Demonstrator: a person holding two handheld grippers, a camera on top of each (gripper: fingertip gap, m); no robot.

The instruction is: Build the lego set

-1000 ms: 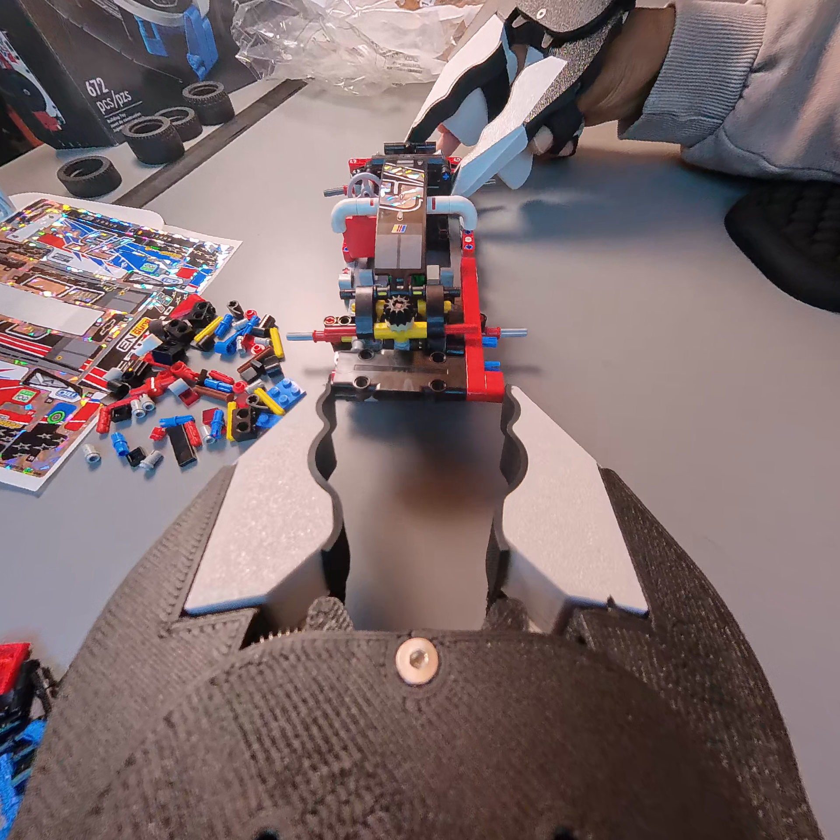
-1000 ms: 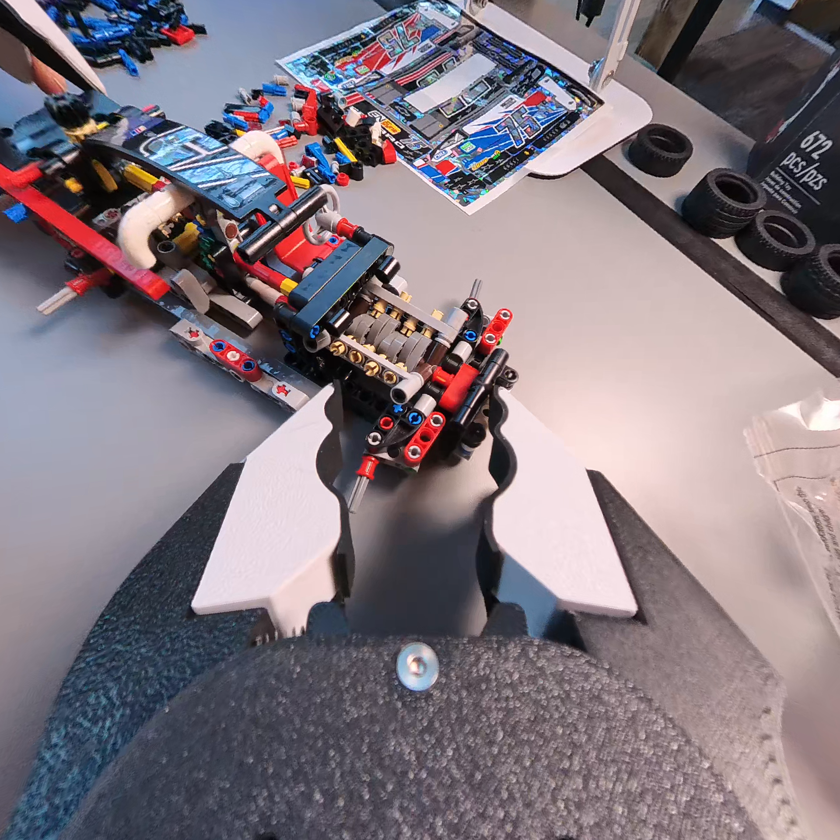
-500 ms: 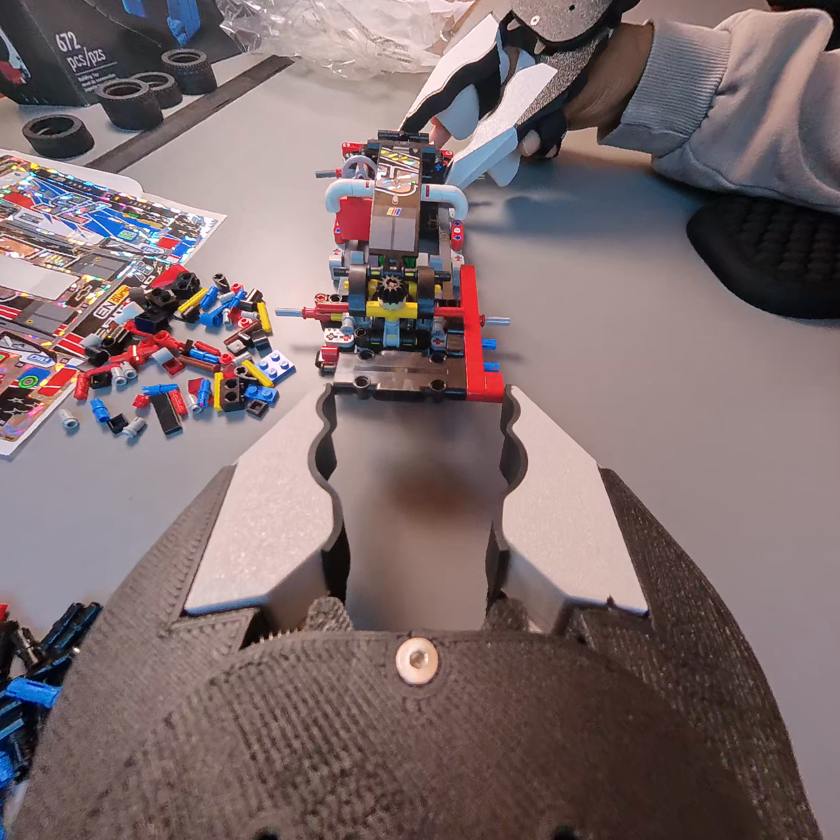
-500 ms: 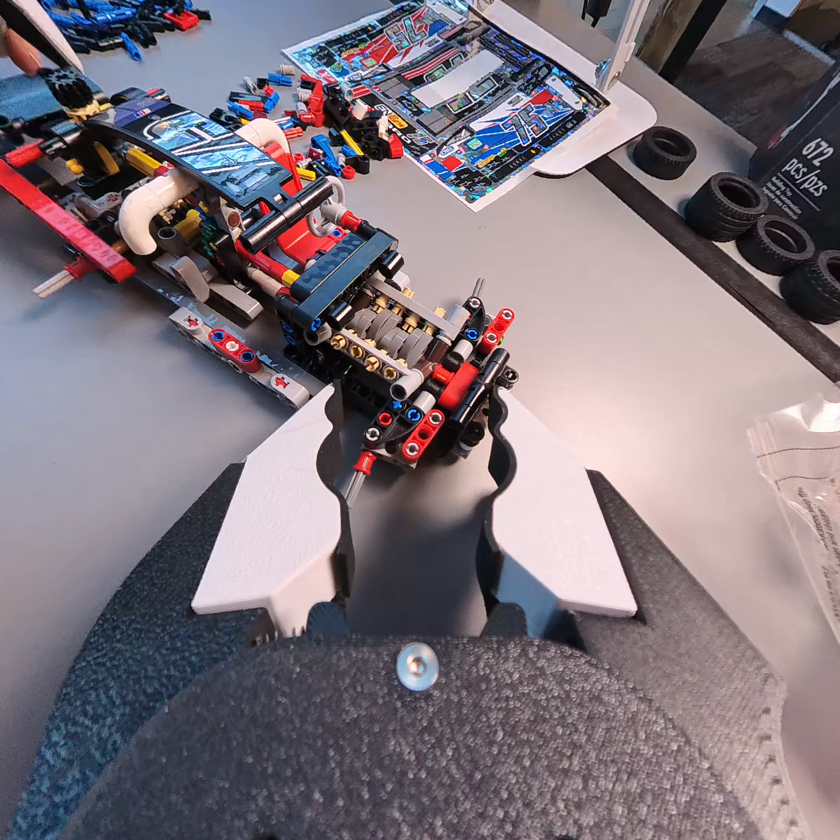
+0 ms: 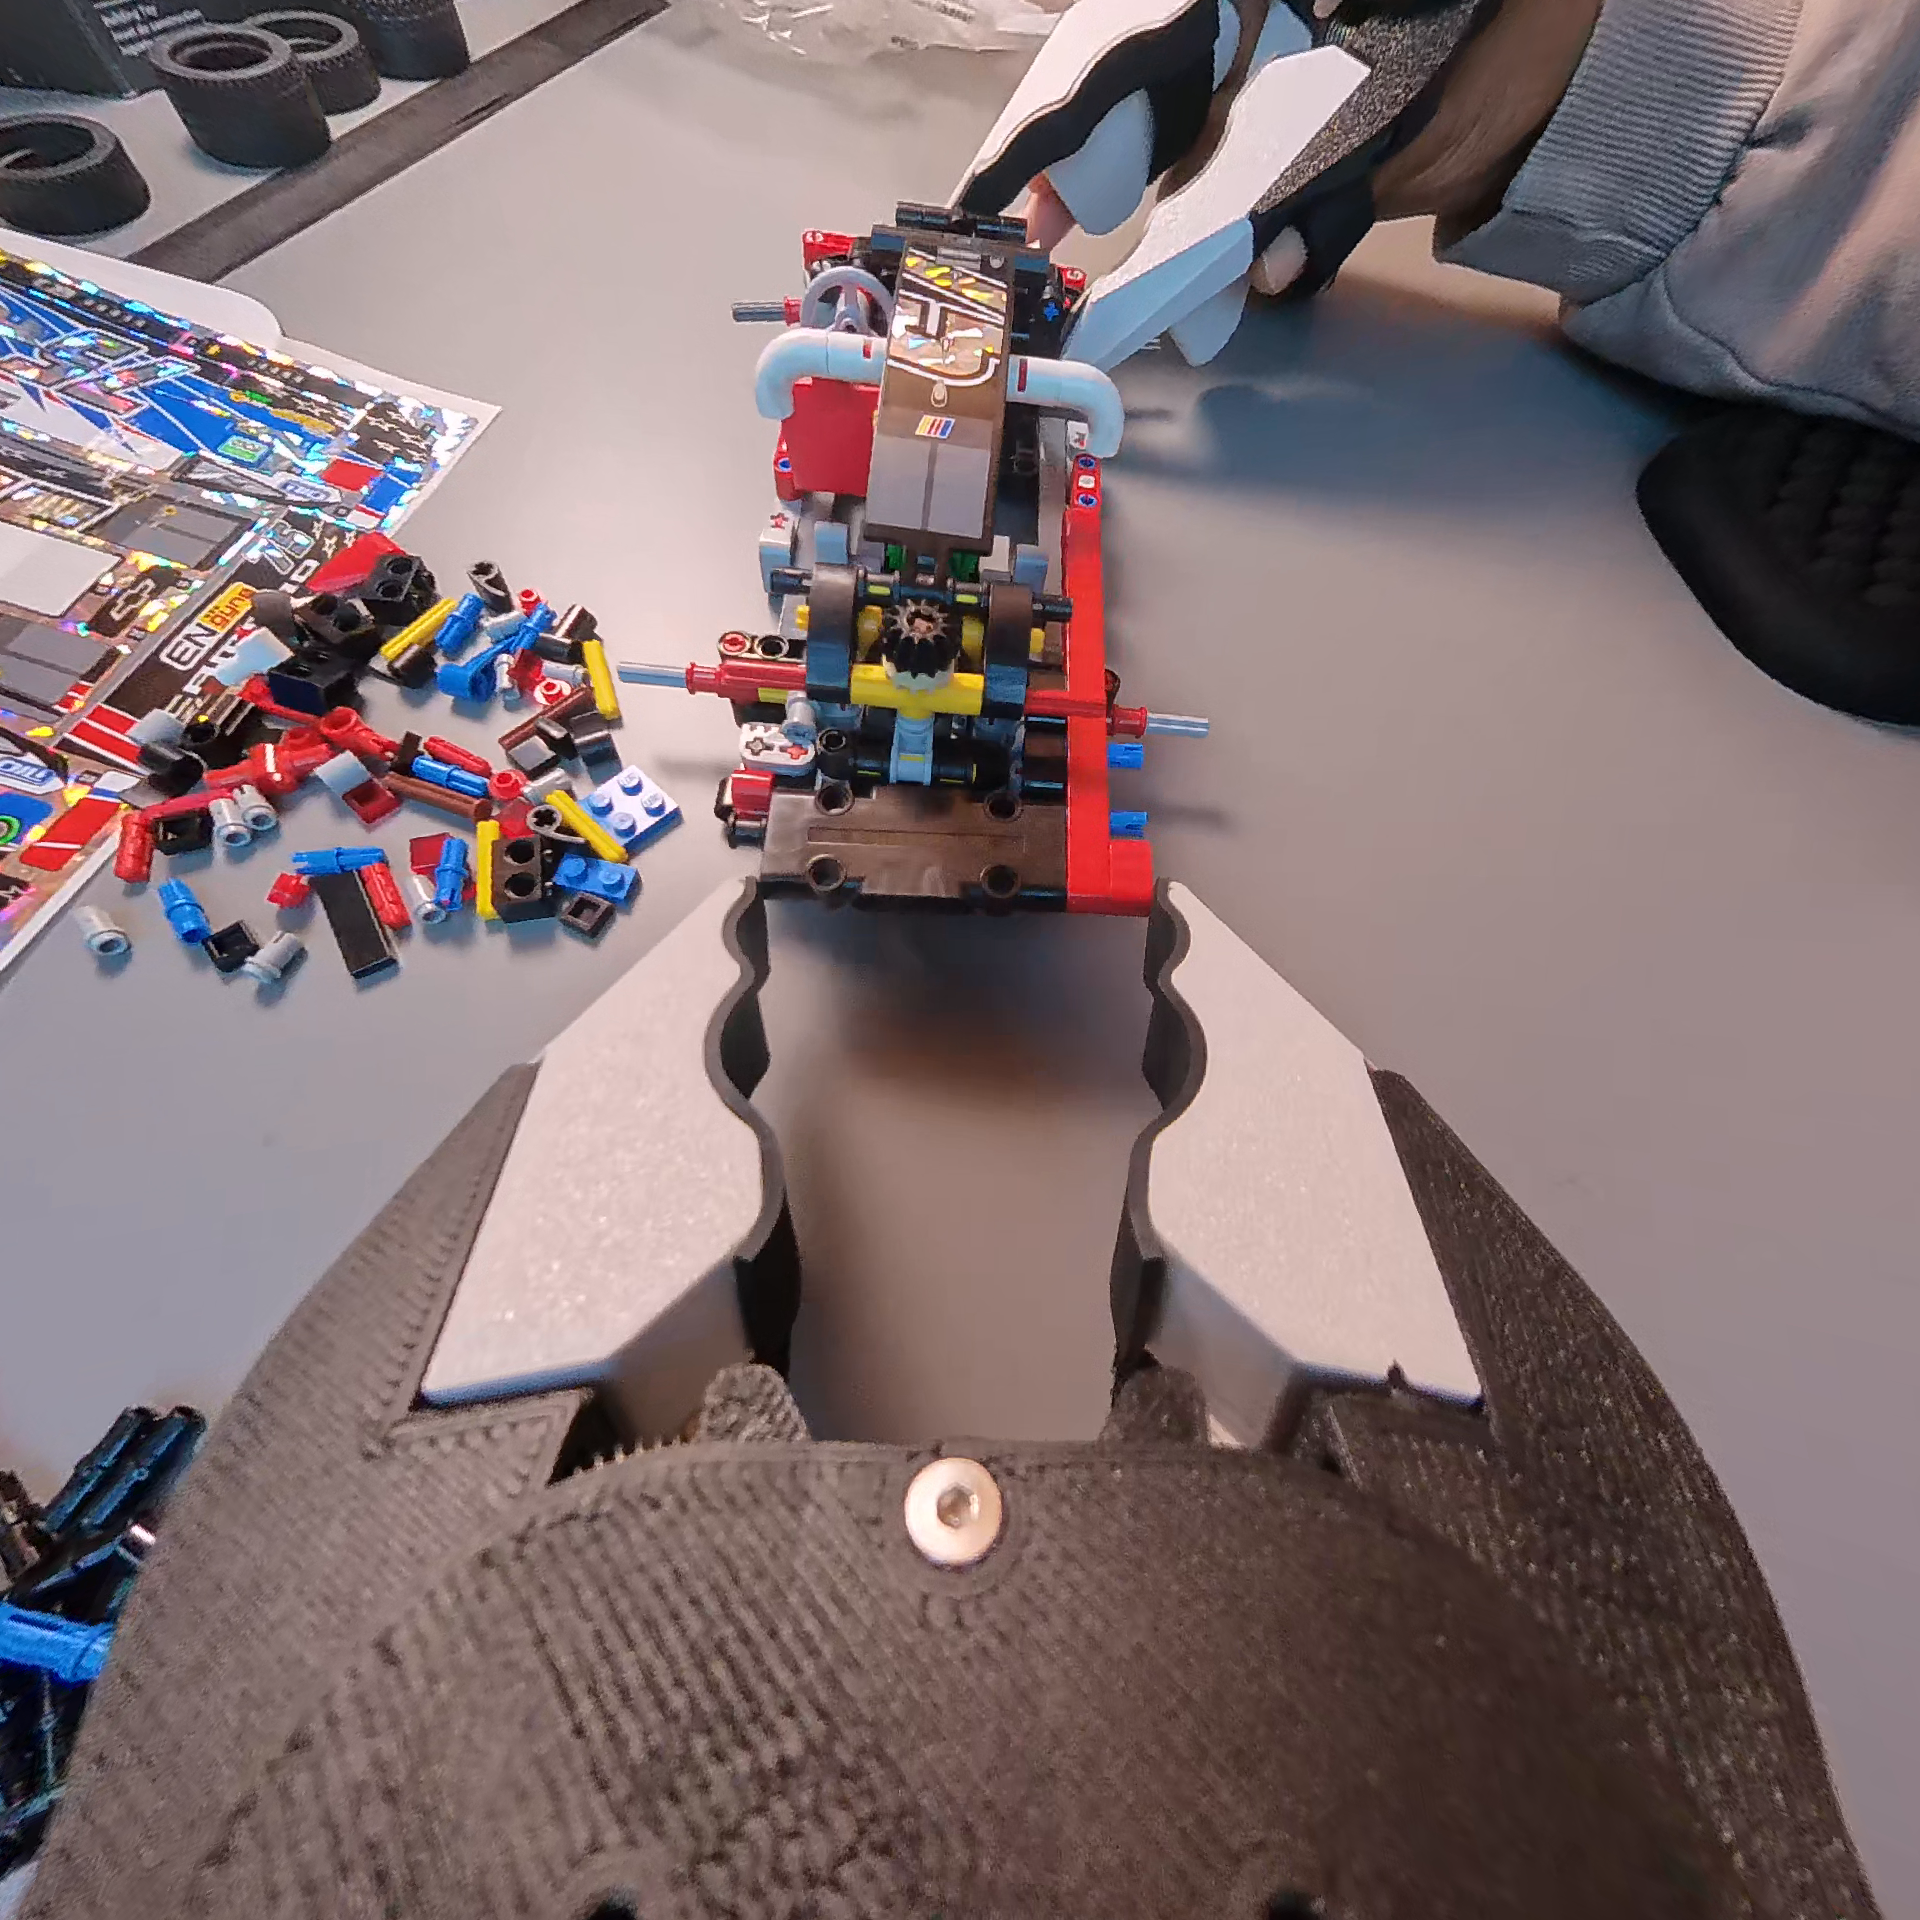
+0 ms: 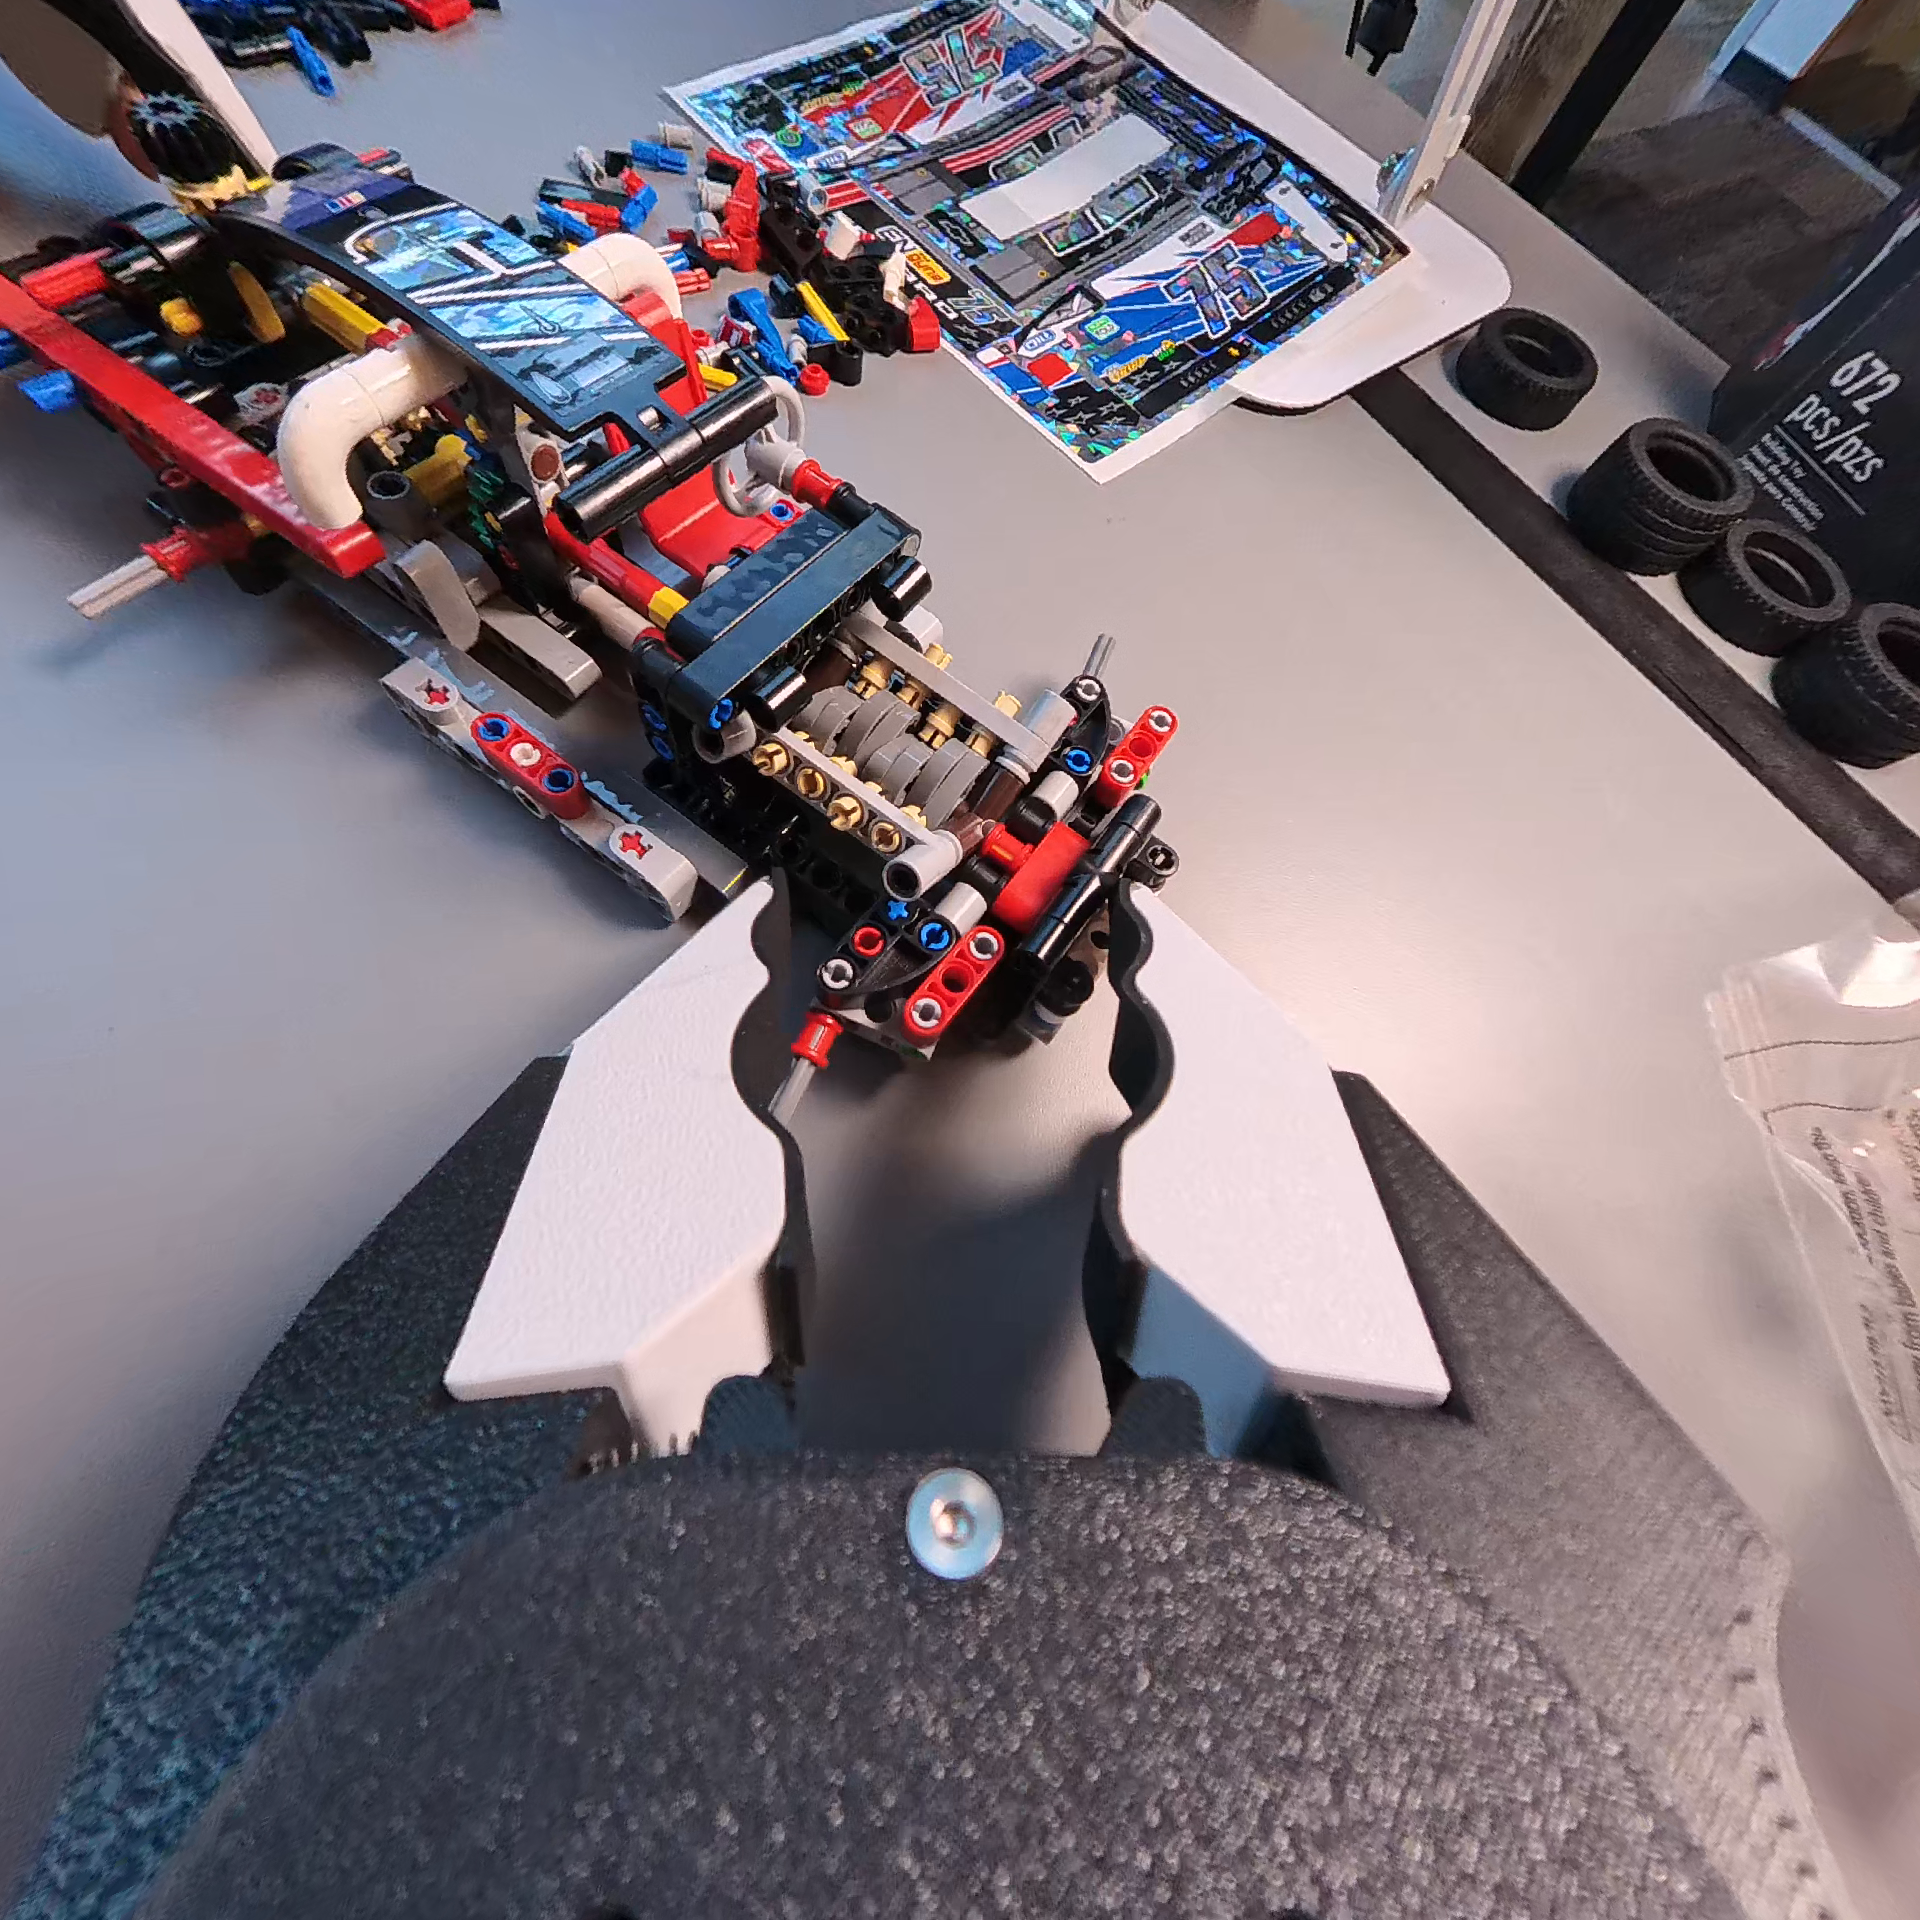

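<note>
The half-built red and black lego car chassis (image 5: 935, 582) lies lengthwise between my two grippers on the grey table. My left gripper (image 5: 956, 899) is shut on its flat black end plate, one fingertip at each corner. My right gripper (image 6: 945, 904) is shut on the other end, the engine block end (image 6: 935, 810). It also shows in the left wrist view (image 5: 1132, 239), held by a gloved hand. The chassis fills the right wrist view (image 6: 520, 416), and one finger of the left gripper (image 6: 197, 62) shows at its far end.
A pile of loose small pieces (image 5: 416, 748) lies left of the chassis beside a shiny sticker sheet (image 5: 156, 499). Black tyres (image 6: 1714, 540) and the set's box (image 6: 1839, 416) stand at the table edge. A plastic bag (image 6: 1849, 1143) lies at right, and a black mat (image 5: 1797, 551) under the grey sleeve. Some 20 centimeters of space lies between my two pairs of fingers.
The chassis keeps its place between both grippers while the table shifts behind it. The end in my left gripper has risen a little. Neither gripper's opening has changed.
</note>
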